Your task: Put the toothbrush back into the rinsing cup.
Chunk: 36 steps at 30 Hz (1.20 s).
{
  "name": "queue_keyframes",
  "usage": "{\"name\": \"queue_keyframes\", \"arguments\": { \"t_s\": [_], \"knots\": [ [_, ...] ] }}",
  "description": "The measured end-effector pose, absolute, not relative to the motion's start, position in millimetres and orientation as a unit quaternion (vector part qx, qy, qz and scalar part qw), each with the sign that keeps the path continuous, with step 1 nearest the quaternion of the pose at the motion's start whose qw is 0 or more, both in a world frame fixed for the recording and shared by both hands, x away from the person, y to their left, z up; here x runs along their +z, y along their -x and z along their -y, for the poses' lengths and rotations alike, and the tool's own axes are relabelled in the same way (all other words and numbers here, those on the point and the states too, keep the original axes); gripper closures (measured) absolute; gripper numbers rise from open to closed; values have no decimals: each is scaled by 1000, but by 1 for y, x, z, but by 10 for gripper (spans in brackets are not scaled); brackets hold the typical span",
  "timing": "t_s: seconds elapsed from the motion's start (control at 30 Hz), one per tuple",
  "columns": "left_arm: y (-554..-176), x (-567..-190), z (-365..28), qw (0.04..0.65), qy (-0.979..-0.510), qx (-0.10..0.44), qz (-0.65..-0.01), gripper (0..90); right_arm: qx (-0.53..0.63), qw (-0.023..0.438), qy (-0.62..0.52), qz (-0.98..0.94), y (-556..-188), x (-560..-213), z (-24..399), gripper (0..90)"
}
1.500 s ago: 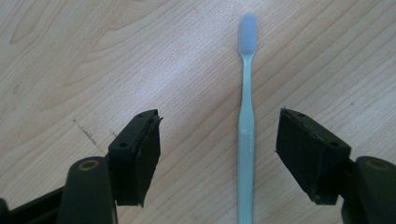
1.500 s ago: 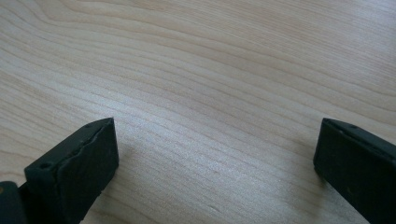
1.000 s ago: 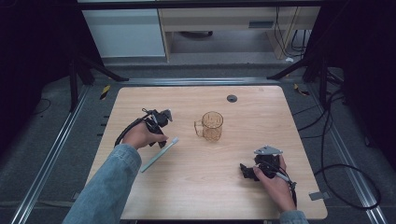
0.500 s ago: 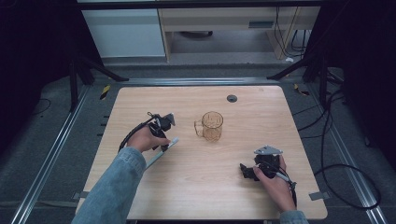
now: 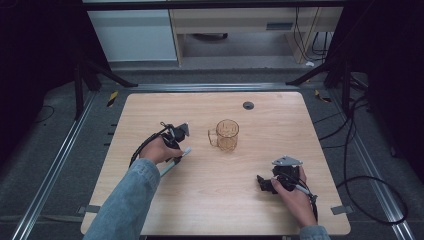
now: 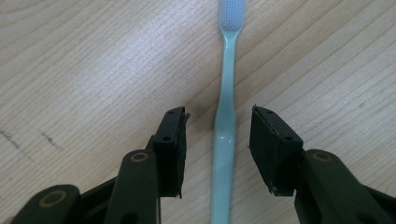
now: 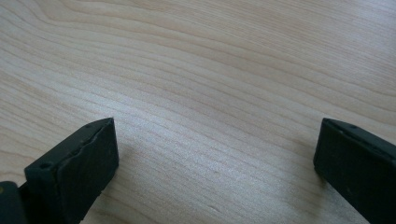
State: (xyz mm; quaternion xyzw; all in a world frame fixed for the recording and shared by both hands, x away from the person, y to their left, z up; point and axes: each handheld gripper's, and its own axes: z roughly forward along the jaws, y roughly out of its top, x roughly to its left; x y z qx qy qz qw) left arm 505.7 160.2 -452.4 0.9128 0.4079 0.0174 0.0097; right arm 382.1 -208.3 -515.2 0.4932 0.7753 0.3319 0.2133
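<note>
On the light wooden counter [image 5: 215, 200] a pale mint-green plastic toothbrush with white bristles [image 6: 226, 116] lies flat, at about nine o'clock from the counter's middle in the high view. The left gripper [image 6: 218, 135] is lowered over the toothbrush handle: its two black jaws straddle the handle, one on each side, and have just been closing in on it. A narrow gap shows between each pad and the handle, so the pads are not yet pressing on it. In the left gripper view the bristle head points to twelve o'clock, away from the jaws. In the high view the left gripper [image 5: 176, 136] sits at the end of a denim-sleeved forearm [image 5: 125, 200], and the toothbrush [image 5: 175, 161] runs out from under the hand toward seven o'clock.

A clear amber-tinted glass mug with a handle [image 5: 226, 135] stands upright near the counter's centre, at three o'clock from the left gripper and apart from it.

The right gripper [image 5: 265, 184] rests at about five o'clock on the counter, well apart from the mug and toothbrush. The right gripper [image 7: 215, 154], seen in its own view, has its jaws spread wide over bare wood, with nothing between them.

A small dark round disc [image 5: 248, 105] lies near the far edge, at twelve o'clock.
</note>
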Motion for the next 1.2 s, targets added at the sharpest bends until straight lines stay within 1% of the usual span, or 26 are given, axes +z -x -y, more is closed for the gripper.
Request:
{"name": "queue_keyframes", "arguments": {
  "t_s": [0.4, 0.5, 1.2],
  "knots": [
    [-505, -455, -161, 1, -911, 13, -412, 563, 332, 213, -493, -775, -382, -515, 208, 4],
    [-505, -457, -161, -7, -913, 14, -409, 568, 332, 213, -493, -775, -382, -515, 208, 3],
    [-508, -462, -158, -14, -914, 6, -404, 607, 332, 213, -493, -775, -382, -515, 208, 4]
  ]
}}
